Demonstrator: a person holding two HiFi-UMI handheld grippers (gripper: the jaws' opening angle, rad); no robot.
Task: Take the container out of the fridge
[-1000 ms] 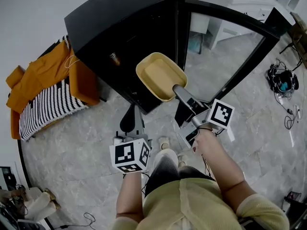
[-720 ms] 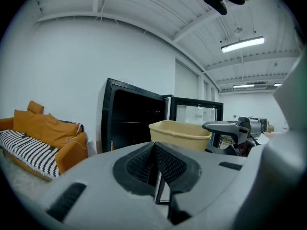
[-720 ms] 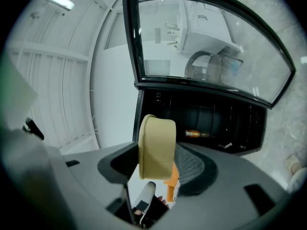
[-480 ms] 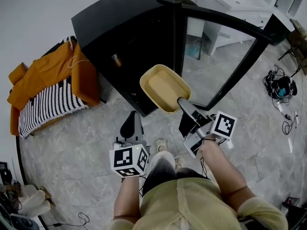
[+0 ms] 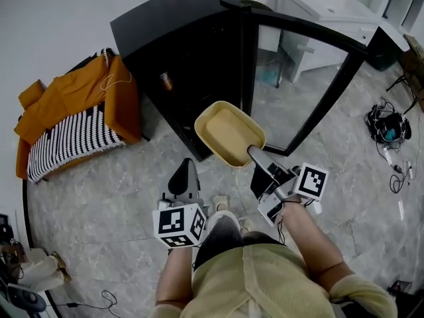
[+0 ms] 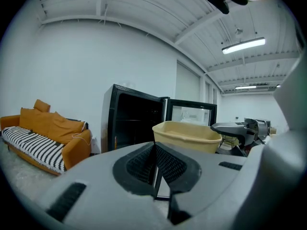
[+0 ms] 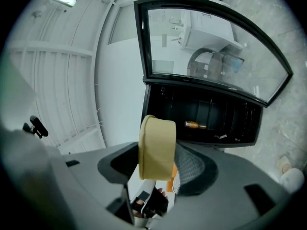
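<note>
Right gripper (image 5: 254, 155) is clamped on the near rim of the yellow container (image 5: 227, 131). The right gripper view shows the container wall edge-on between both pads. Container is outside the fridge (image 5: 179, 52), held in the air over the floor (image 5: 99, 197), in front of the open glass door (image 5: 298, 85). My left gripper (image 5: 183, 175) is closed and empty, lower left of the container and apart from it.

Holds left gripper (image 5: 183, 172) forward, roughly level, jaws pressed together, nothing between. Clamps right gripper (image 5: 252, 153) on container (image 5: 225, 132) rim, jaws wide apart around it, reaching further ahead than the left.
</note>
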